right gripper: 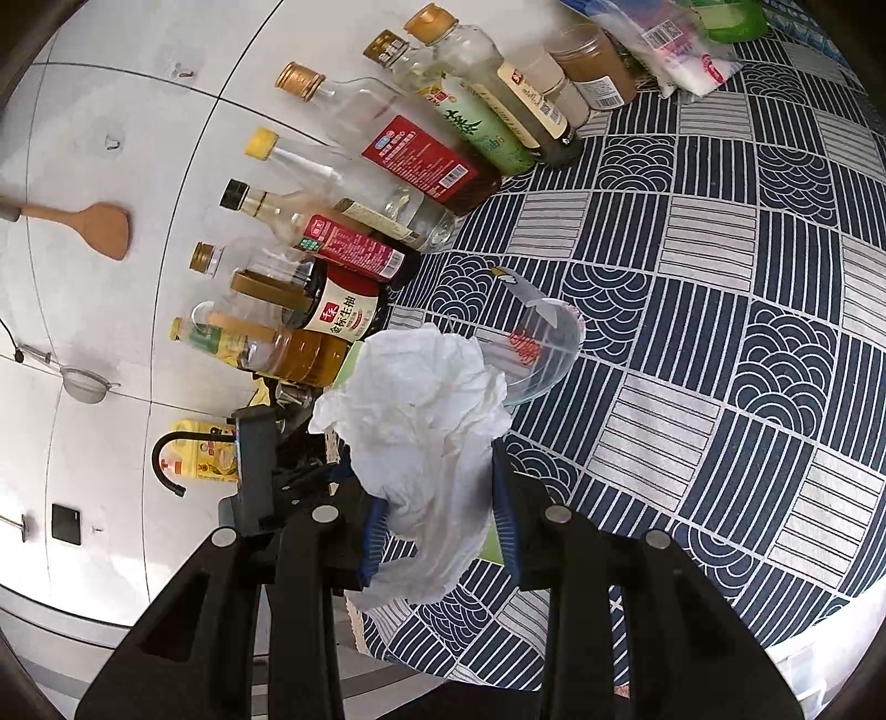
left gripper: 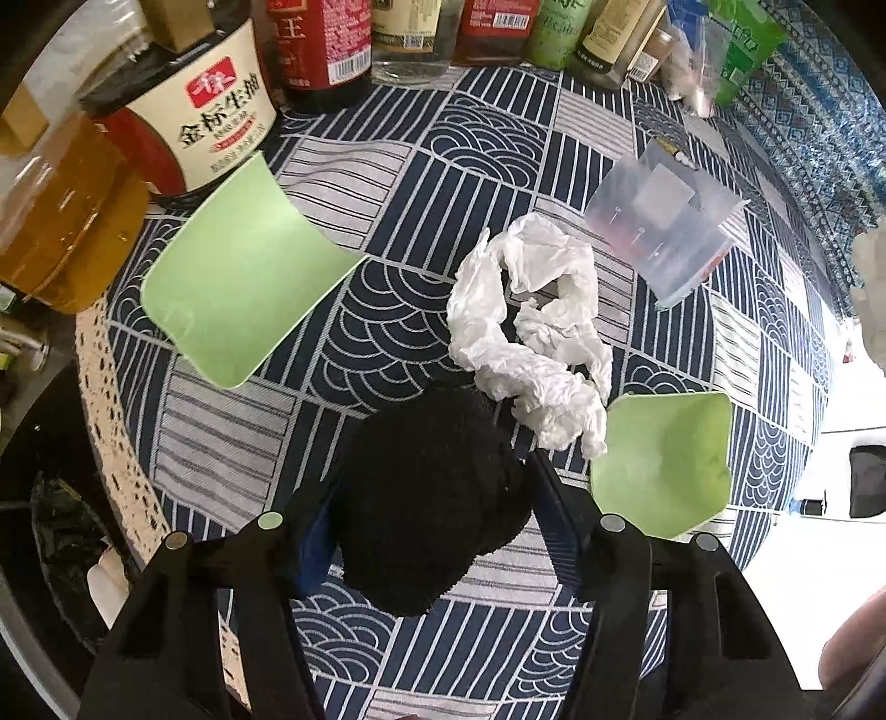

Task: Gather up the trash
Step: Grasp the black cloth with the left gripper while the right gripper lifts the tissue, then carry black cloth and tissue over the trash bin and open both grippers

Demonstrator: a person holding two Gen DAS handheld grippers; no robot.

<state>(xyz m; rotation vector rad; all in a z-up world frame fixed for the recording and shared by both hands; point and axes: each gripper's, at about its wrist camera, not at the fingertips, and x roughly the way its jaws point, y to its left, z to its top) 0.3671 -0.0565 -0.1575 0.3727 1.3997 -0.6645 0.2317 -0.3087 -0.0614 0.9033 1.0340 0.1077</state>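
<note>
My left gripper (left gripper: pixel 429 498) points steeply down at the table and is shut on a black fuzzy lump (left gripper: pixel 421 437) that fills the gap between its fingers. Just beyond it lie a crumpled white tissue (left gripper: pixel 531 332), two light green paper pieces (left gripper: pixel 243 271) (left gripper: pixel 664 471) and a clear plastic packet (left gripper: pixel 664 232). My right gripper (right gripper: pixel 440 487) is shut on another crumpled white tissue (right gripper: pixel 421 399), held above the table. That tissue hides part of the clear plastic packet (right gripper: pixel 537 354) behind it.
A navy and white patterned tablecloth (left gripper: pixel 387 166) covers the table, with a lace edge (left gripper: pixel 105 387) on the left. Several sauce and oil bottles (right gripper: pixel 387 166) line the wall side, with jars and bags (right gripper: pixel 681 50) further along. A wooden spatula (right gripper: pixel 105 227) and a strainer (right gripper: pixel 83 387) hang on the wall.
</note>
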